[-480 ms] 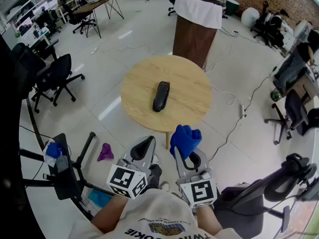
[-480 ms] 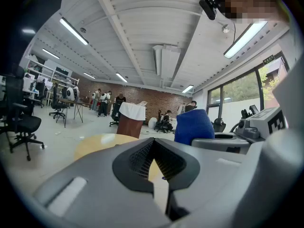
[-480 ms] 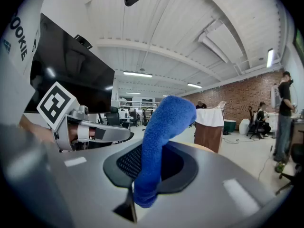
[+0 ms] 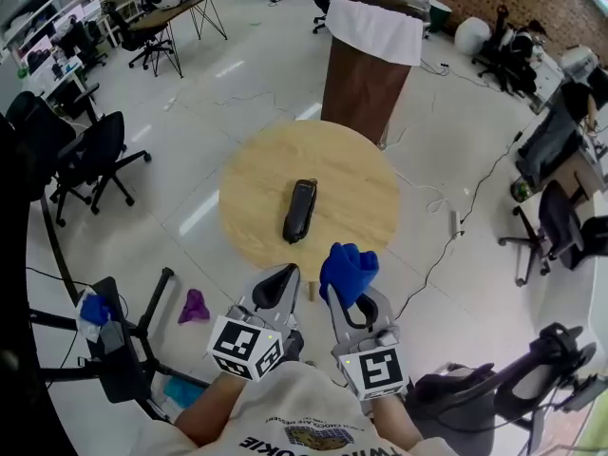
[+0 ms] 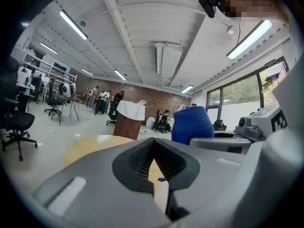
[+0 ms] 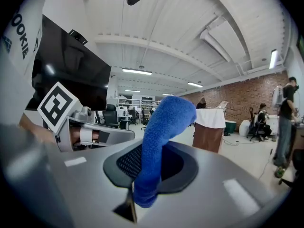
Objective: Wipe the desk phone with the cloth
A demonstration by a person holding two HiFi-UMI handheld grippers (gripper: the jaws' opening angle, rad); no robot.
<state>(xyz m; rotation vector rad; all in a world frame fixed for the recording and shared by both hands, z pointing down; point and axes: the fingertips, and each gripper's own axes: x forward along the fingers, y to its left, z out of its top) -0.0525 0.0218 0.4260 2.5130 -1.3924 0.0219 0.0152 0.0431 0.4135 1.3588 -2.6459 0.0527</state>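
A black desk phone handset [image 4: 299,210] lies on the round wooden table [image 4: 356,174] ahead of me, near its middle. My right gripper [image 4: 348,288] is shut on a blue cloth [image 4: 348,271], which sticks up out of its jaws [image 6: 159,141]. My left gripper [image 4: 276,286] is shut with nothing in it, just left of the right one. Both grippers hang short of the table's near edge, apart from the phone. In the left gripper view the blue cloth [image 5: 191,124] shows at the right and the table top [image 5: 90,145] lies beyond the shut jaws.
A brown cabinet with a white cover [image 4: 370,50] stands behind the table. Office chairs [image 4: 85,155] stand at the left, another chair [image 4: 556,231] at the right. A purple rag [image 4: 194,305] lies on the floor at lower left beside a black stand [image 4: 119,345]. A cable [image 4: 446,212] runs across the floor on the right.
The table and phone sit lower and slightly further left in the head view, so I have come a little closer. Both grippers keep their pose and the cloth stays held.
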